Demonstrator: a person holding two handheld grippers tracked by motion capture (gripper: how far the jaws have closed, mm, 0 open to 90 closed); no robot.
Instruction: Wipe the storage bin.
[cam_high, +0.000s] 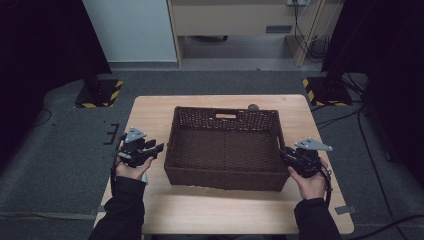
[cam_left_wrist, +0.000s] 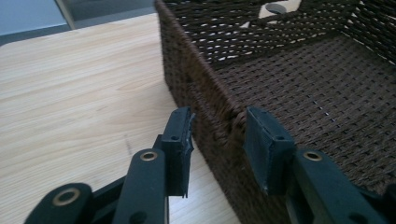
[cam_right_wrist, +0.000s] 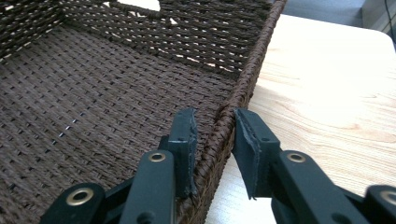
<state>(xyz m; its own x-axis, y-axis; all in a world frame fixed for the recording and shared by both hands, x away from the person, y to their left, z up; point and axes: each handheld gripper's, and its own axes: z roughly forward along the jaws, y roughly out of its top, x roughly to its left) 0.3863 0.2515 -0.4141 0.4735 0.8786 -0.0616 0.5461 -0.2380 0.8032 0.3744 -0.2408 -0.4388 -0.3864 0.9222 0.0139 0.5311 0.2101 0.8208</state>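
A dark brown woven basket (cam_high: 222, 177) with nothing in it stands in the middle of the wooden table (cam_high: 150, 117). My left gripper (cam_high: 159, 148) is at its left wall. In the left gripper view that gripper (cam_left_wrist: 218, 114) straddles the basket wall (cam_left_wrist: 187, 70), one pad outside and one inside, with a little slack, so it is open. My right gripper (cam_high: 284, 152) is at the right wall. In the right gripper view its (cam_right_wrist: 215, 116) pads press the basket (cam_right_wrist: 116, 93) at the rim from both sides.
A small dark round object (cam_high: 253, 106) lies on the table just behind the basket. Bare wood runs left, right and in front of the basket. Two stands with yellow-black striped bases (cam_high: 97, 95) (cam_high: 325, 92) sit on the grey floor beyond the table.
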